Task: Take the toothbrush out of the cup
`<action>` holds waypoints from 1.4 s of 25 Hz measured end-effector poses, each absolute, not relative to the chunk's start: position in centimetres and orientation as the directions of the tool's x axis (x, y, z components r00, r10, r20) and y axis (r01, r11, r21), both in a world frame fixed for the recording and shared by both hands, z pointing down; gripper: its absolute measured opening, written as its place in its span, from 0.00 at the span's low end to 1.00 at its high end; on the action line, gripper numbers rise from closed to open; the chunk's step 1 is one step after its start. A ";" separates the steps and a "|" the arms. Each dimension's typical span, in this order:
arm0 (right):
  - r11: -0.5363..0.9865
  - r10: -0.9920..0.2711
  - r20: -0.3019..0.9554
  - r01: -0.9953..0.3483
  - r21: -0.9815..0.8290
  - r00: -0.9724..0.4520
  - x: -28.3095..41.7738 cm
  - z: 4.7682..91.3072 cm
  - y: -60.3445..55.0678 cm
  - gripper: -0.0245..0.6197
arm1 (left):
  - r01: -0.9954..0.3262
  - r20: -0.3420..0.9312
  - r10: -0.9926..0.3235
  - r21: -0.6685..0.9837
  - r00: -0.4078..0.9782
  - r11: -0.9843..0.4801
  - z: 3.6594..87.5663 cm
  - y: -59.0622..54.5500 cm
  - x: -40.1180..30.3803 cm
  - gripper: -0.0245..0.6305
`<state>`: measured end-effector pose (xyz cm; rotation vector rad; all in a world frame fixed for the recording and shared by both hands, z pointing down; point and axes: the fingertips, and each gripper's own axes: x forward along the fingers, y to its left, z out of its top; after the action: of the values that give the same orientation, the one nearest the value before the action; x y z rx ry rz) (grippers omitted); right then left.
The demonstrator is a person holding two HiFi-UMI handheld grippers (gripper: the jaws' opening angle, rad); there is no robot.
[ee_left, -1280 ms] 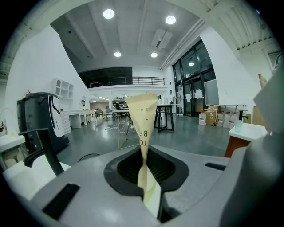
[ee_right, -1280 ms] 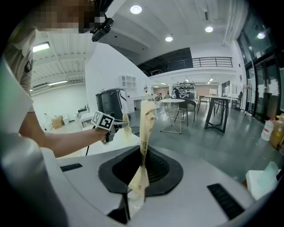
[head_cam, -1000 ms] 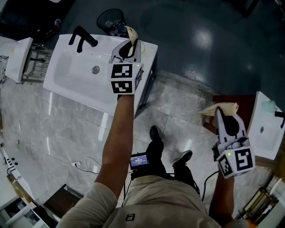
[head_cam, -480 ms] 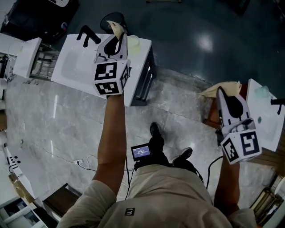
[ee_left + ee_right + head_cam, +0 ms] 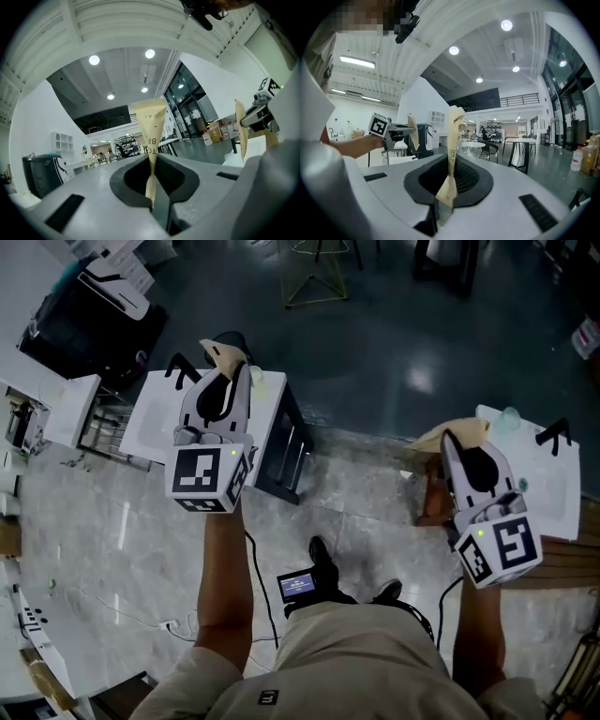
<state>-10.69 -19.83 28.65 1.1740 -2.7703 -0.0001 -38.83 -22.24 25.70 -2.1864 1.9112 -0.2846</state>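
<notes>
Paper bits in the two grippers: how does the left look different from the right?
The left gripper pinches a tan paper piece that fans out wide to a flat top; the right gripper pinches a tan paper strip that stays narrow with a crumpled top. The piece shows big letters, the strip tiny marks. Both are clamped between shut jaws.

A: Where does the head view sit?

B: High above, facing steeply down on the left gripper [image 5: 230,367] and the right gripper [image 5: 450,439], both fairly near, over the floor [image 5: 375,352].

A: And the gripper views?

B: Each rides close behind its own jaws, facing level into the hall [image 5: 506,136]. Right of the left jaws, the right gripper shows; left of the right jaws, the left one. The head view shares both.
</notes>
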 end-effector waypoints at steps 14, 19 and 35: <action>0.619 -0.784 0.023 -0.778 0.110 -0.621 9.5 21.7 -8.3 0.08 | -0.900 -0.011 -0.927 -0.242 0.375 -0.362 21.7 -8.2 -14.6 0.09; 0.601 -0.798 0.018 -0.792 0.104 -0.603 15.0 21.3 -4.8 0.08 | -0.872 0.024 -0.898 -0.227 0.440 -0.433 22.0 -4.0 -7.9 0.09; 0.586 -0.810 0.040 -0.805 0.094 -0.585 21.4 21.8 -1.6 0.08 | -0.832 0.089 -0.862 -0.232 0.498 -0.505 22.4 -0.7 -0.6 0.09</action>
<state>21.41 -1.55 21.78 1.3908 -2.7275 -0.1004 -0.57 -0.70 22.39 -2.5788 1.4700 -0.2901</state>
